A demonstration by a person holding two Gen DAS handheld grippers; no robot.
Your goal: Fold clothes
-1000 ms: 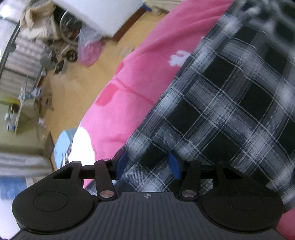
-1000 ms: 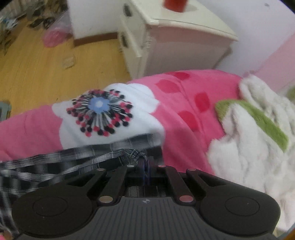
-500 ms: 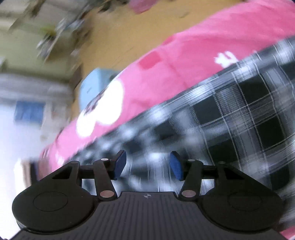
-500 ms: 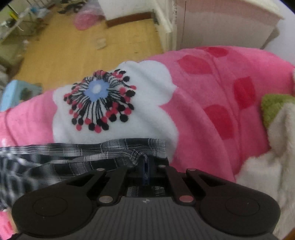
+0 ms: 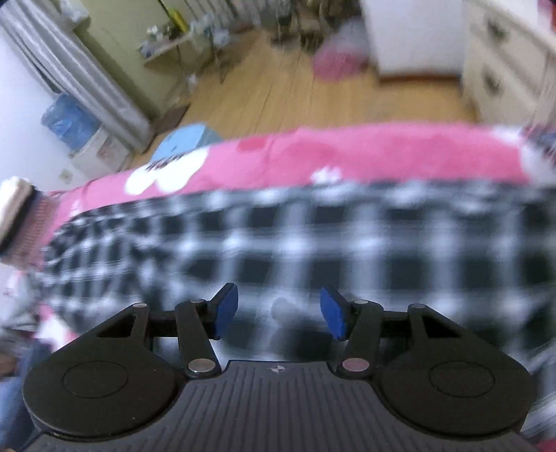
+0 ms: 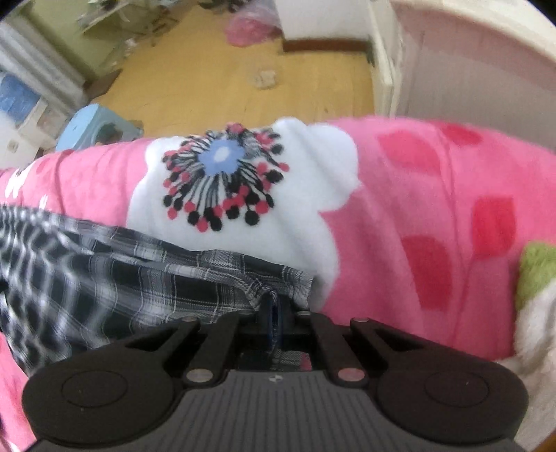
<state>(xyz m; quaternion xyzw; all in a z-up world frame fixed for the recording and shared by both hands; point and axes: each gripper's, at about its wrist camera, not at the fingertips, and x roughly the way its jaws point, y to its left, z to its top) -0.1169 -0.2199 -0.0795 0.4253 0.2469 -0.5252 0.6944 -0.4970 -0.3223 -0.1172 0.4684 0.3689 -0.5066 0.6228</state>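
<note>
A black-and-white plaid garment (image 5: 312, 243) lies spread across a pink flowered blanket (image 5: 347, 156); the left wrist view is blurred by motion. My left gripper (image 5: 279, 313) hovers open over the plaid cloth, with nothing between its blue pads (image 5: 226, 309). In the right wrist view the plaid garment (image 6: 156, 278) stretches away to the left. My right gripper (image 6: 272, 320) is shut on a bunched corner of that cloth, above the blanket (image 6: 417, 208) beside its white flower patch.
A white and green fluffy blanket (image 6: 535, 306) lies at the right. Beyond the bed is a wooden floor (image 6: 226, 76) with a light blue stool (image 6: 93, 128), a pink bag (image 6: 250, 21) and a white dresser (image 6: 451, 59). A sleeve (image 5: 21, 215) shows at the left edge.
My left gripper has swung round, staying open, so the plaid cloth now runs across its view with the floor beyond. My right gripper, still shut on the corner, has shifted over the blanket.
</note>
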